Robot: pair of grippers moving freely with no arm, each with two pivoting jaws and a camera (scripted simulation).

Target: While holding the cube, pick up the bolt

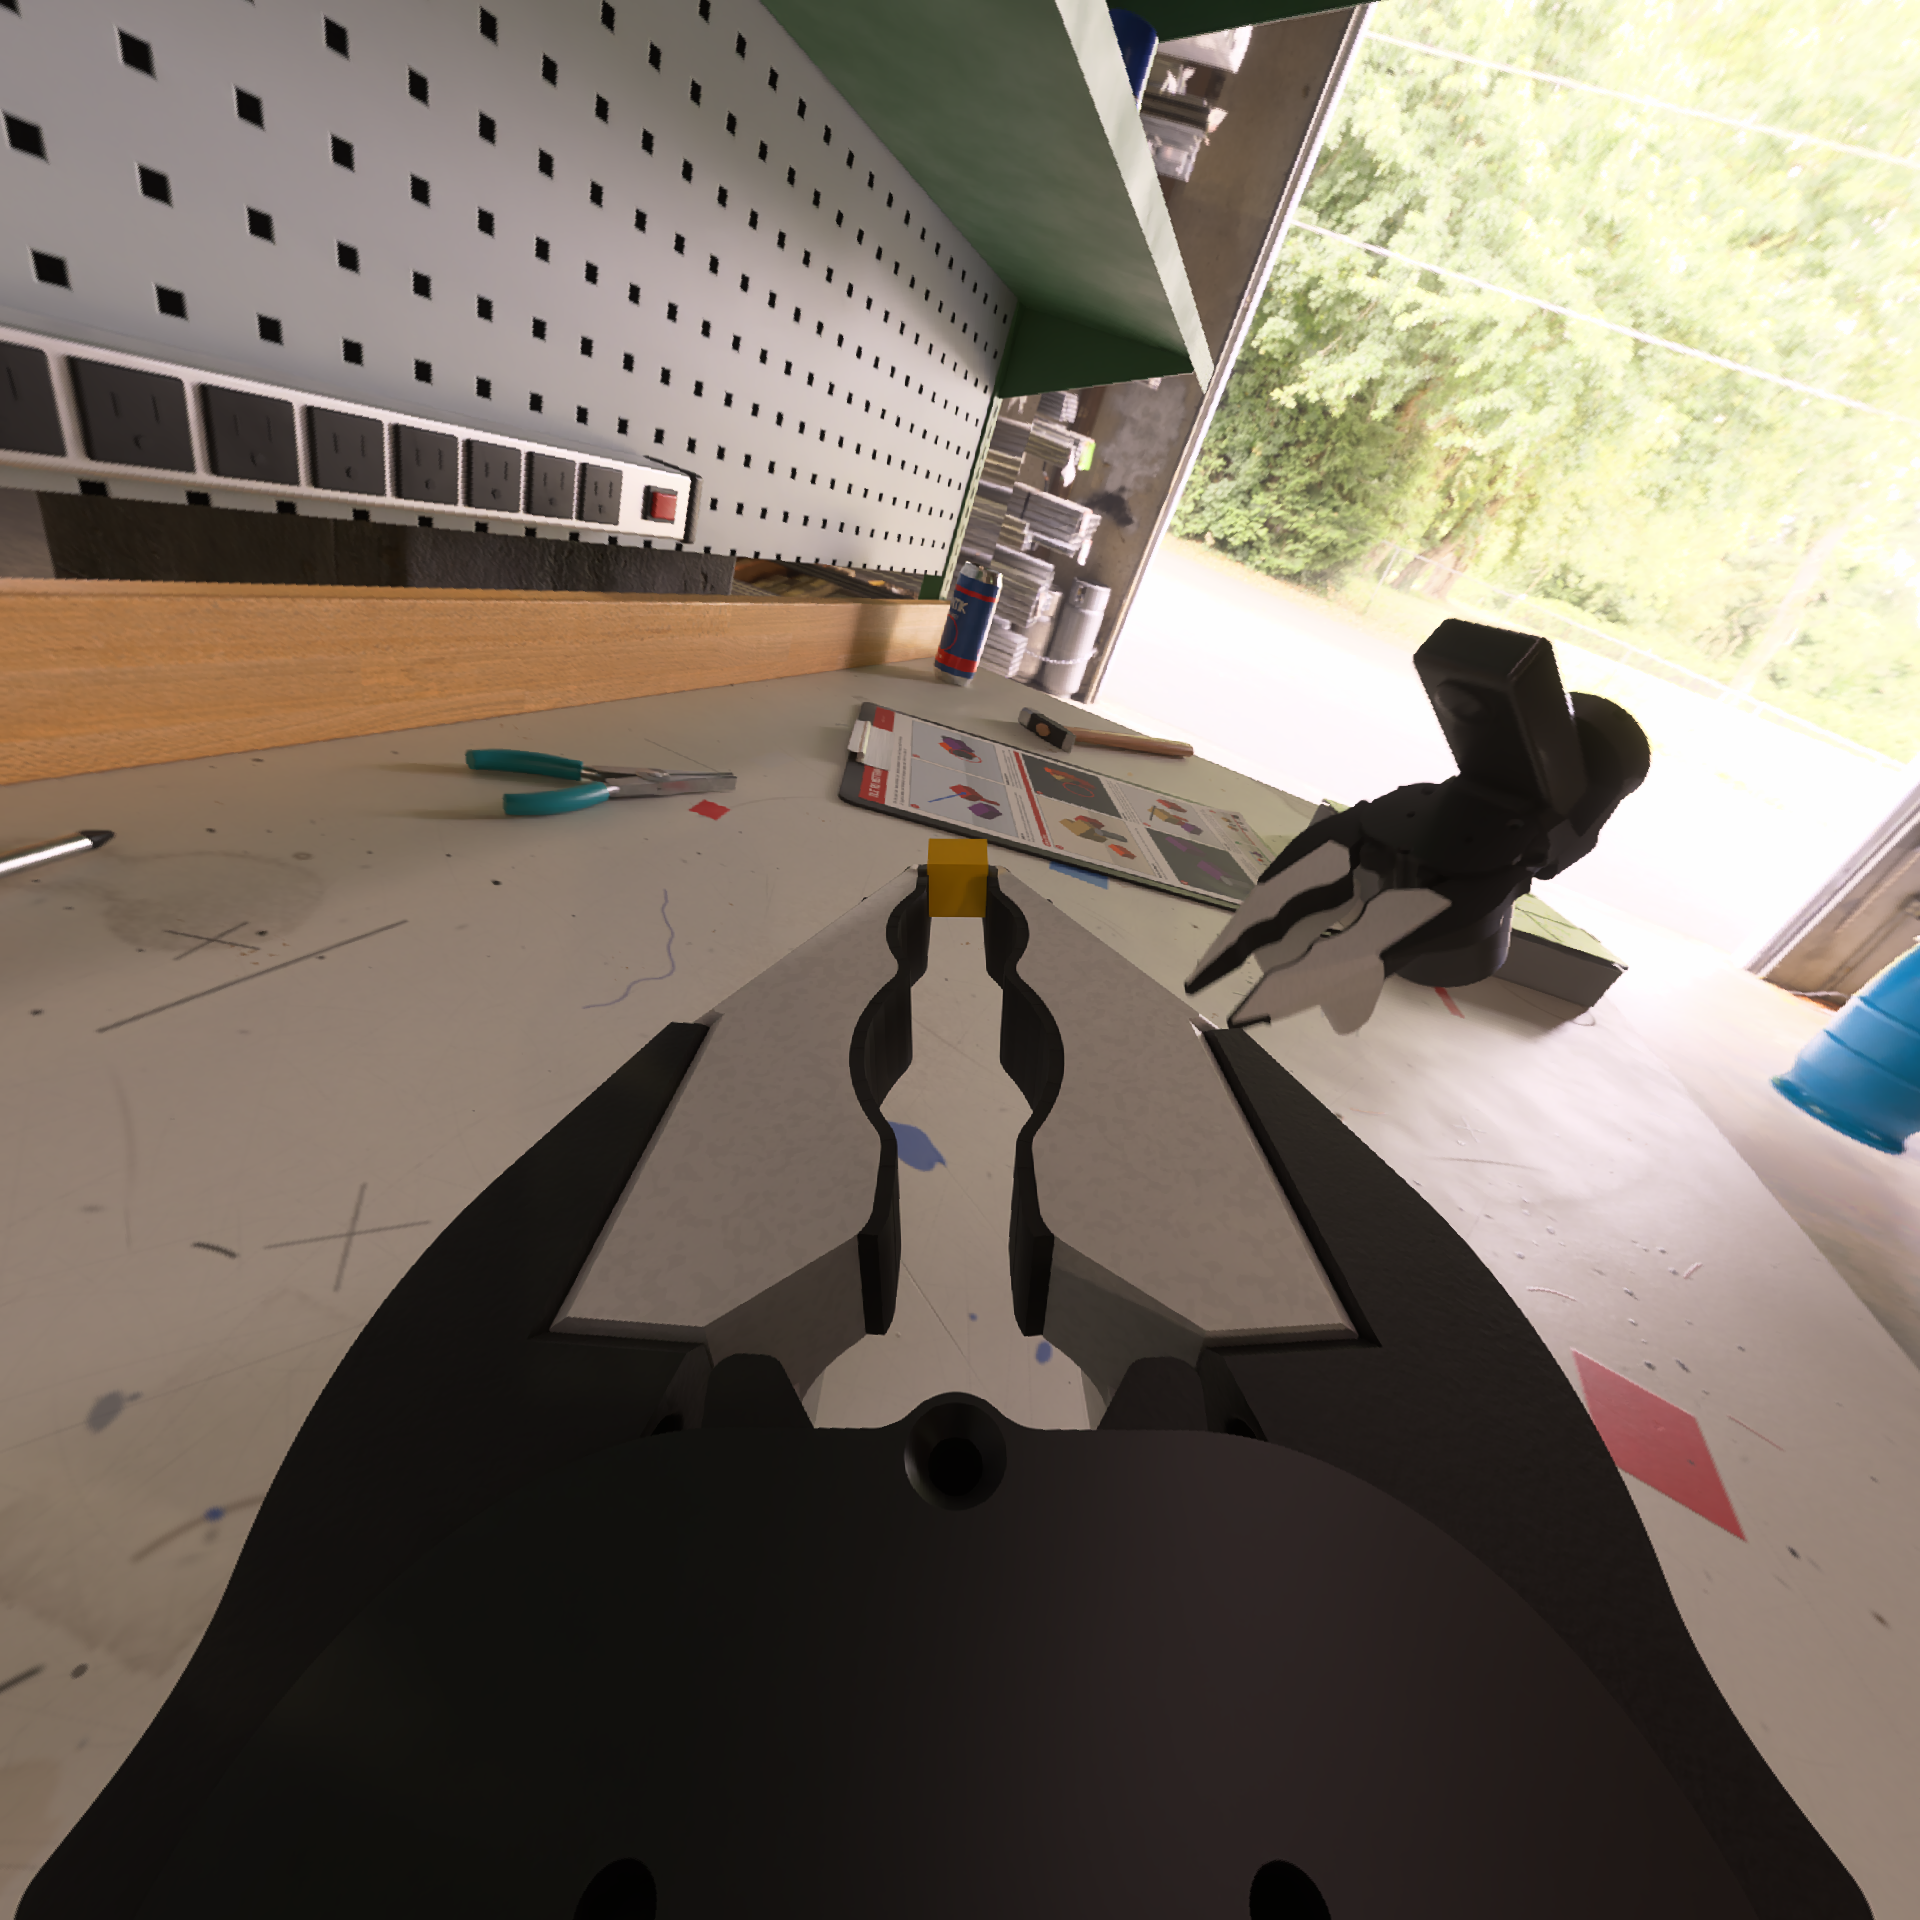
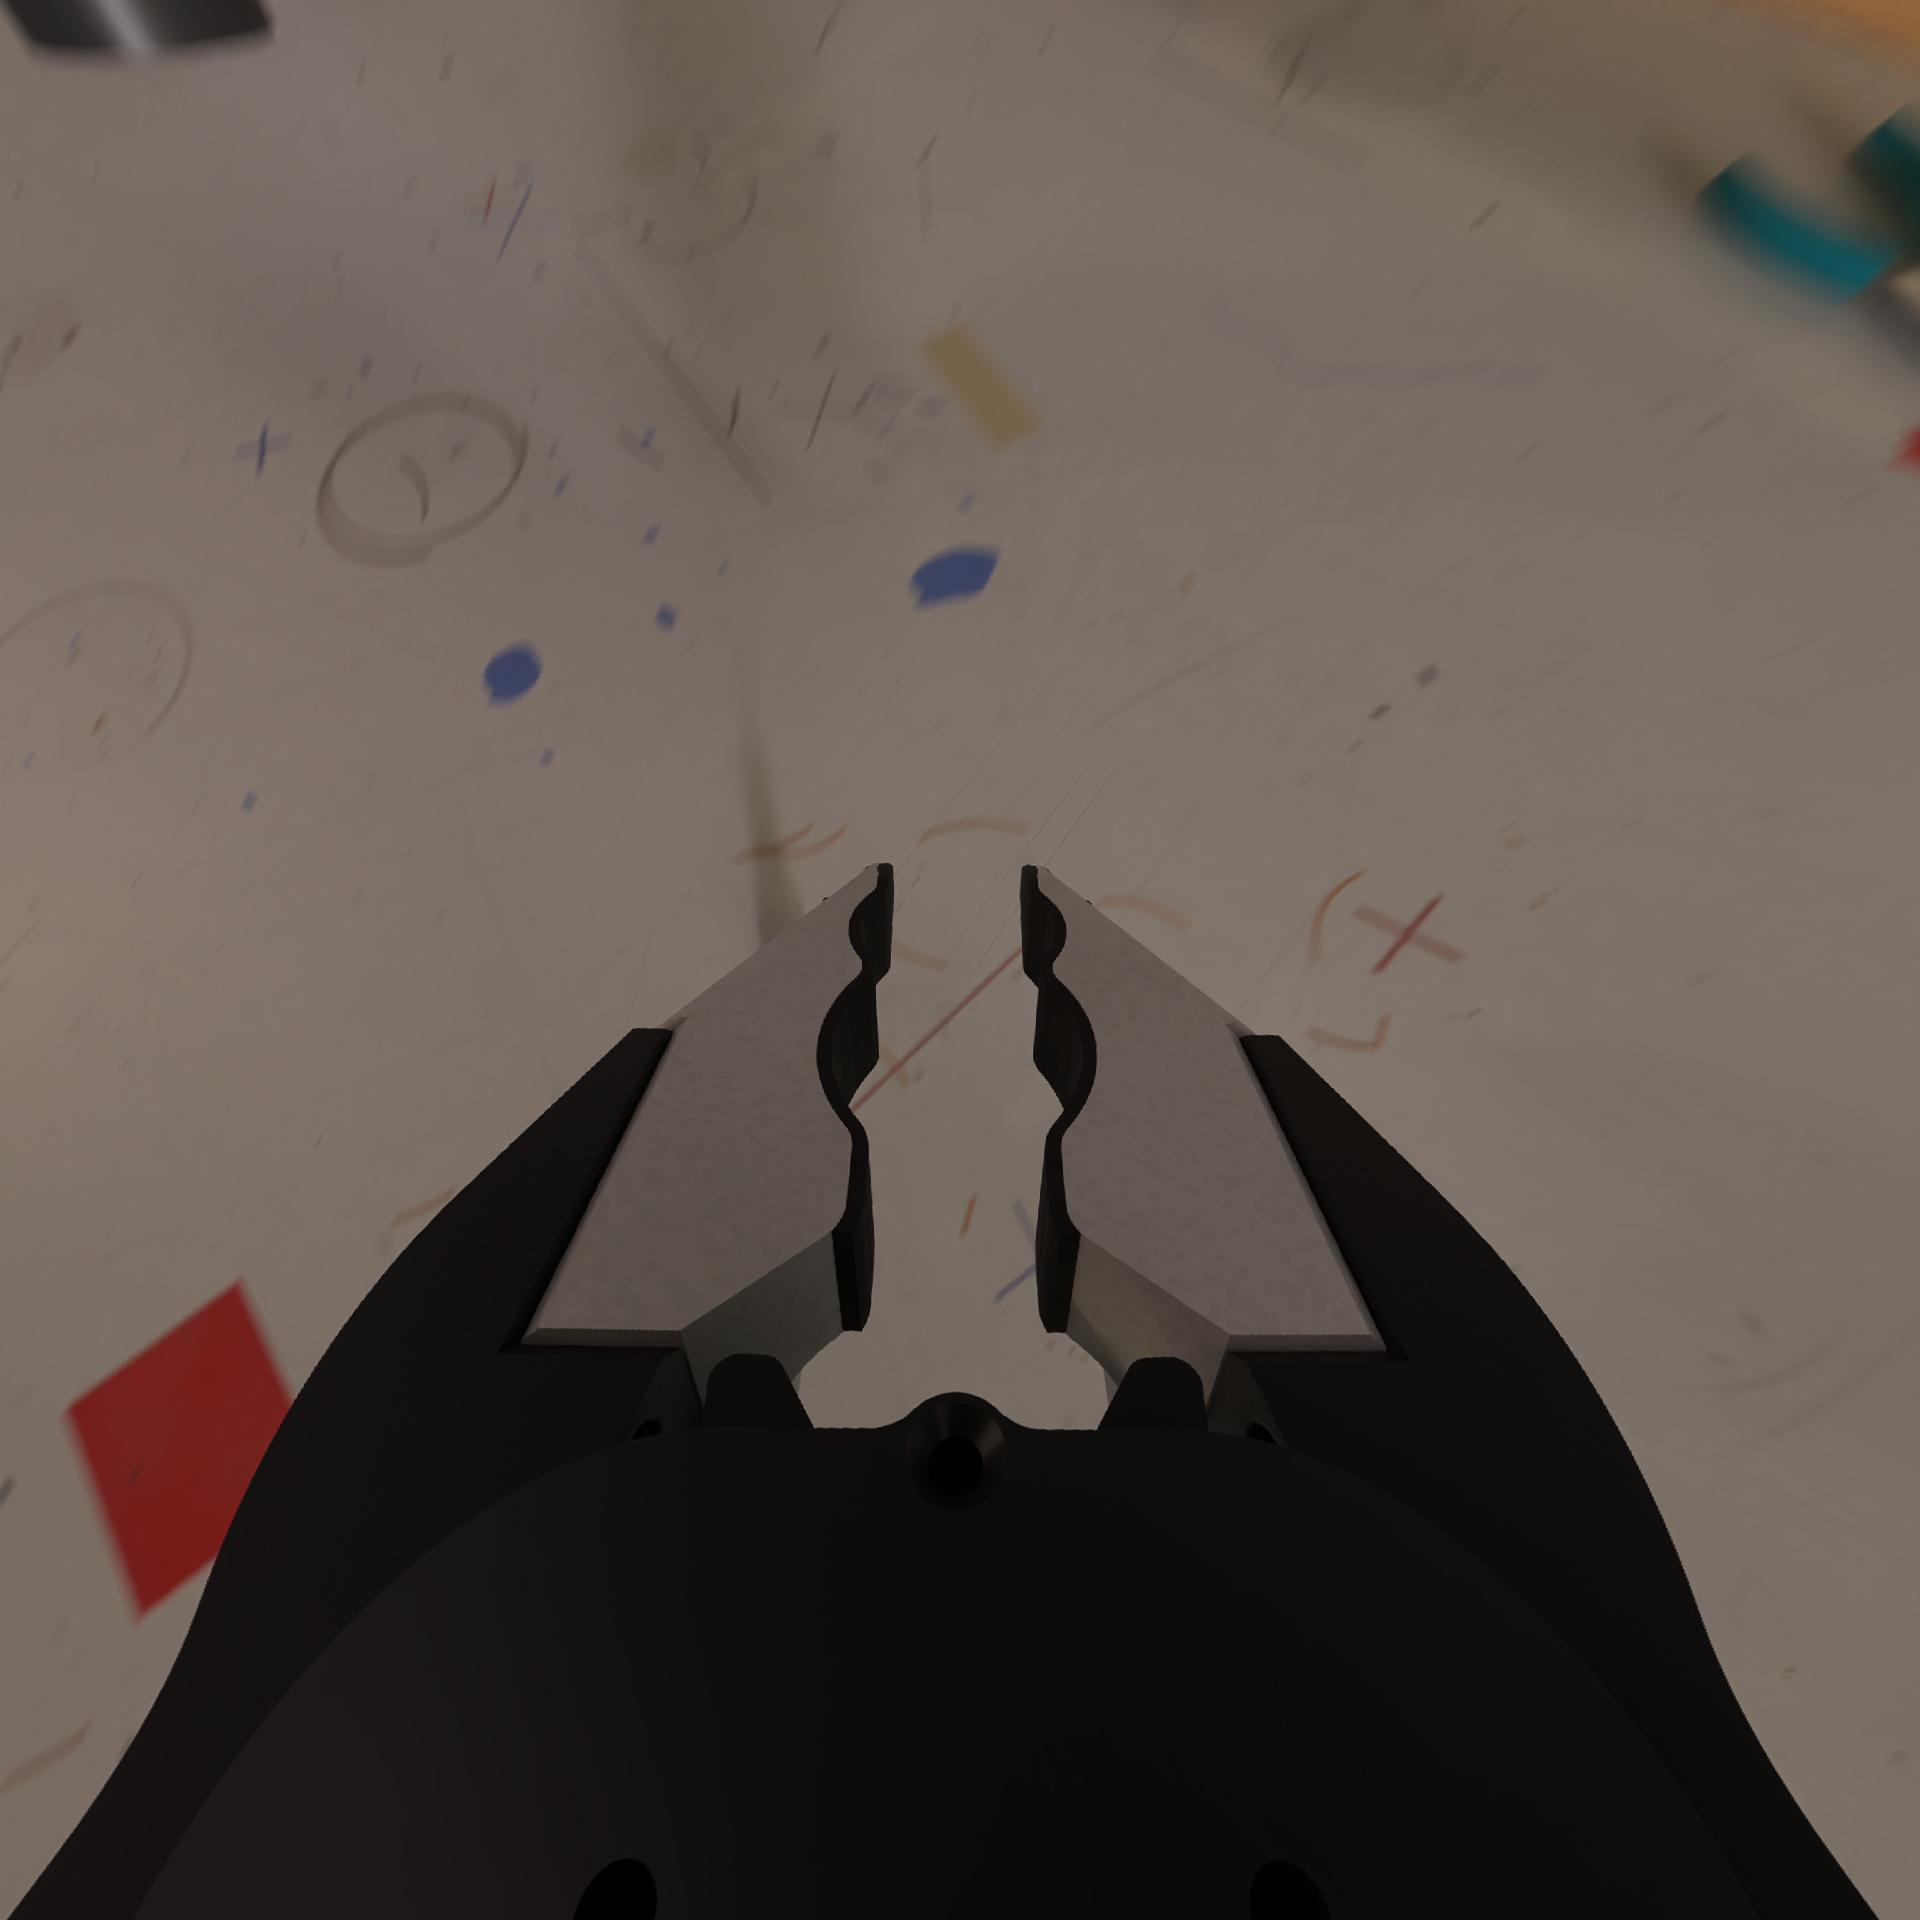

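Left tongs (image 1: pixel 957 883) grip the cube (image 1: pixel 957 879) at their tips, above the worktop (image 1: pixel 416 1039). Right tongs (image 2: pixel 956 873) gape empty over blurred worktop. No bolt shows; only the left view shows pliers (image 1: pixel 582 781) clearly.

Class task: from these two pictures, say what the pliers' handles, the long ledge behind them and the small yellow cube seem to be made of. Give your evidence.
Pliers: teal handles look like smooth rubbery plastic, tips bare metal. Ledge: wood, visible grain. Cube, pinched in the left tool: matte, uniform yellow; plastic or painted wood, unclear.
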